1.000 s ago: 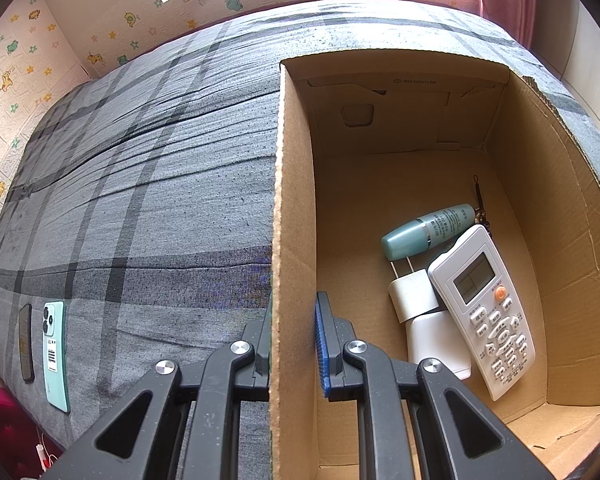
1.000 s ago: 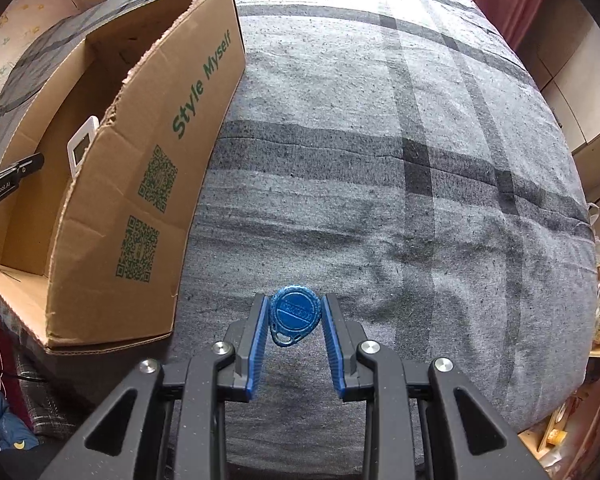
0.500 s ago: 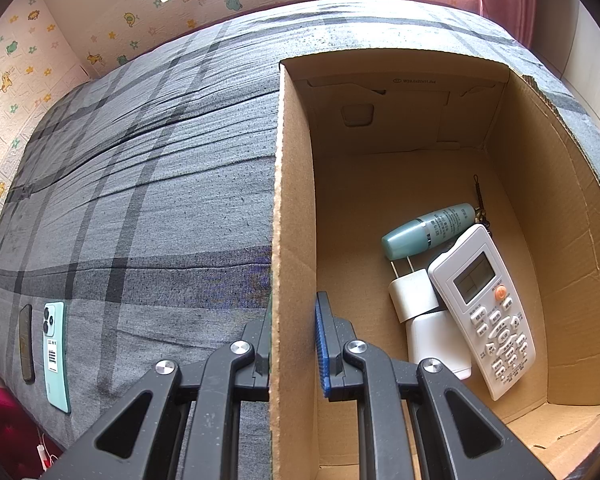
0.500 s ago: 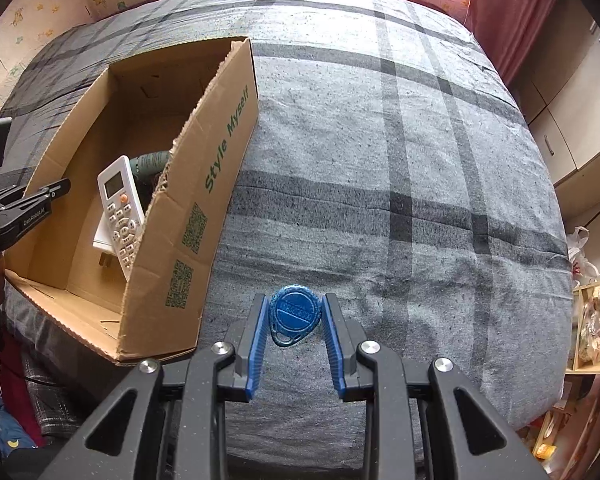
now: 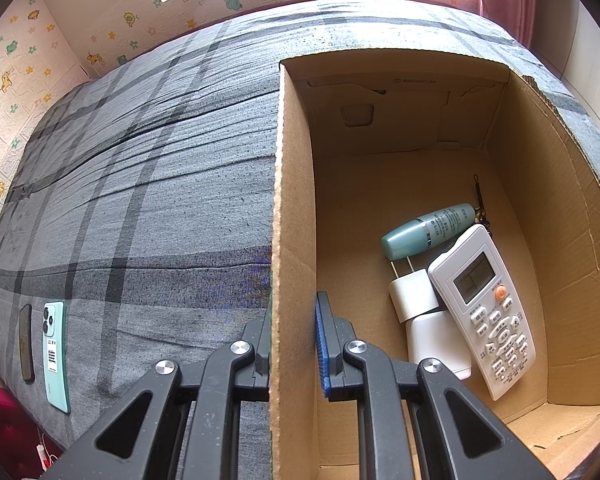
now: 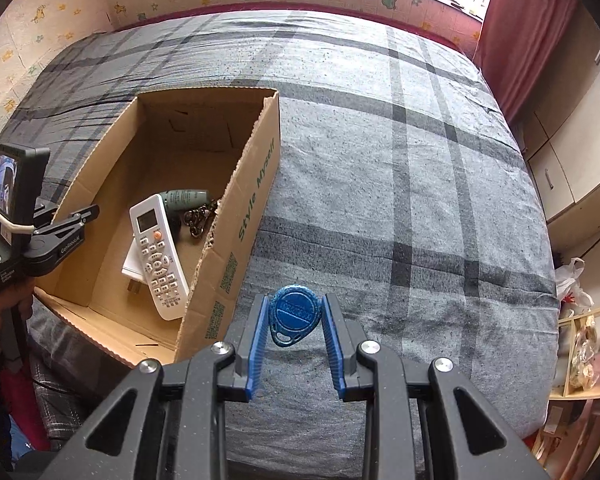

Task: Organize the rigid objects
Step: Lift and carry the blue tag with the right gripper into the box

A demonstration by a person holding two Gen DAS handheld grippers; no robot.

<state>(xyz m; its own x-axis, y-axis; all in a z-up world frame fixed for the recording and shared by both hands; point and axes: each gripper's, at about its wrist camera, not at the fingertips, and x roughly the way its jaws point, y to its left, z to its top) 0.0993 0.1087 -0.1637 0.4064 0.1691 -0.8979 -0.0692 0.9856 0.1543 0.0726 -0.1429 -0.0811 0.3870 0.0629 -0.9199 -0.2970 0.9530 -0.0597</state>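
My right gripper (image 6: pixel 295 322) is shut on a round blue key fob (image 6: pixel 294 315), held above the grey plaid bed to the right of the cardboard box (image 6: pixel 244 216). My left gripper (image 5: pixel 294 328) is shut on the box's left wall (image 5: pixel 292 220), one finger outside and one inside; the right wrist view shows this left gripper (image 6: pixel 85 213) at the box's left side. Inside the box lie a white remote control (image 5: pixel 486 306), a teal bottle (image 5: pixel 428 230), a white plug adapter (image 5: pixel 414 294), a white block (image 5: pixel 438 340) and a keychain (image 6: pixel 198 218).
A mint-green phone (image 5: pixel 54 354) and a thin dark strip (image 5: pixel 26 342) lie near the bed's left edge. The grey plaid bedspread (image 6: pixel 400 184) stretches wide to the right of the box. Cupboards and a red curtain (image 6: pixel 528 40) border the bed's right side.
My right gripper rose with the blue fob, so the box now appears lower and more open, its contents in view. The left gripper and box stayed put.
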